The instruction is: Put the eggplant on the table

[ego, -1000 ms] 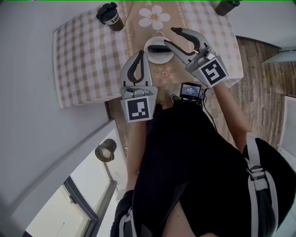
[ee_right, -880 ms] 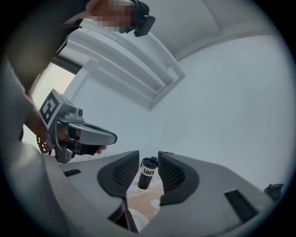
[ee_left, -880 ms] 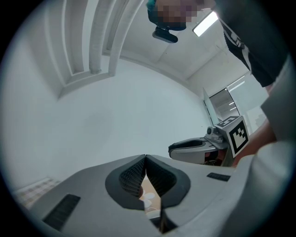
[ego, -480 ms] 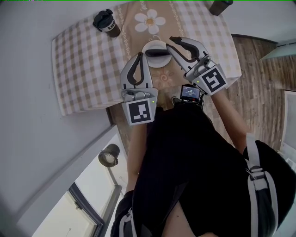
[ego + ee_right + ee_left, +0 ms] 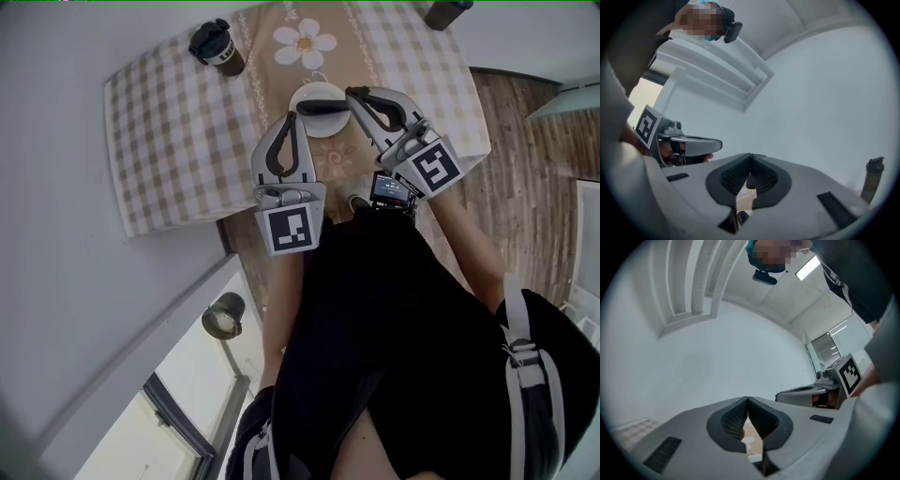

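Dark cup (image 5: pixel 217 45) near a corner of the table (image 5: pixel 169 122). Left gripper (image 5: pixel 291 118): jaws closed tip to tip, empty, just short of the plate (image 5: pixel 314 90). Eggplant (image 5: pixel 321 107) lies across that white plate, mid-table. Right gripper (image 5: pixel 351 93): jaws have just been closing and now meet by the eggplant's right end; nothing shows between them.

We see the eggplant (image 5: pixel 322 108) on a dish (image 5: pixel 314 91) mid-worktop (image 5: pixel 178 131), a cup (image 5: pixel 217 45) far left, a bottle (image 5: pixel 447 11) far right.
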`<state>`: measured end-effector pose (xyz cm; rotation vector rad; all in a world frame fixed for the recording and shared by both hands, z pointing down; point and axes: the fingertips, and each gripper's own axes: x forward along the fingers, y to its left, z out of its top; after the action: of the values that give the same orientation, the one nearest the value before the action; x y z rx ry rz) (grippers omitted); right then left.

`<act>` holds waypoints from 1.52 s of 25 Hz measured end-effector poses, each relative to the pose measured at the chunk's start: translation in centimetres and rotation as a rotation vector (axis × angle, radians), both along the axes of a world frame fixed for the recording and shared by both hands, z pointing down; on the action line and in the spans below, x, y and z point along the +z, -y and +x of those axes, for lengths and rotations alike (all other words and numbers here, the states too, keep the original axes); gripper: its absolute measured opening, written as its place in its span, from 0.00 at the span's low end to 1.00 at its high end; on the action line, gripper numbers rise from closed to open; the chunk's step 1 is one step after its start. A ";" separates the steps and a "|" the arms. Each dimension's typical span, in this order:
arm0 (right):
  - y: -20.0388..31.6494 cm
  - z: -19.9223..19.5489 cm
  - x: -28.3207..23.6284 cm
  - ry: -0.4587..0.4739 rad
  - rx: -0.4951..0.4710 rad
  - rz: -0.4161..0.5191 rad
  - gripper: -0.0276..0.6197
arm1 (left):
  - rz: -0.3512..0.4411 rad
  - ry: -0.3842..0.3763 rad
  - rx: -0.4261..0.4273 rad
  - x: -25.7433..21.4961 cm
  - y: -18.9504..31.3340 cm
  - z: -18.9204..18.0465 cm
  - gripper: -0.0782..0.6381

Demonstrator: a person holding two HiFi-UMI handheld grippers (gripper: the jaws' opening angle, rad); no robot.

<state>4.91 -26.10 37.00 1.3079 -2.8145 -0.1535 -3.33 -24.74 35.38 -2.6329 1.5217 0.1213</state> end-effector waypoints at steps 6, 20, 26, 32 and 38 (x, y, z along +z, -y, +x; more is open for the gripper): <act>0.2 0.1 1.3 -0.037 0.008 -0.032 0.05 | -0.010 -0.004 0.011 0.4 -0.1 0.3 0.09; 0.3 0.7 2.6 -0.023 0.010 -0.086 0.05 | -0.043 -0.004 0.023 1.6 -0.1 0.7 0.09; 0.4 0.6 2.7 -0.022 0.007 -0.100 0.05 | -0.058 0.000 0.029 1.9 -0.2 0.8 0.09; 0.2 0.4 3.0 -0.025 -0.002 -0.097 0.05 | -0.059 0.002 0.026 2.2 -0.3 0.7 0.09; 0.2 0.5 3.4 -0.037 0.002 -0.103 0.05 | -0.059 0.007 0.029 2.3 -0.3 0.8 0.09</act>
<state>5.40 -26.30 40.38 1.2728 -2.7502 -0.0317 -2.56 -24.40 37.71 -2.6990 1.5083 0.0707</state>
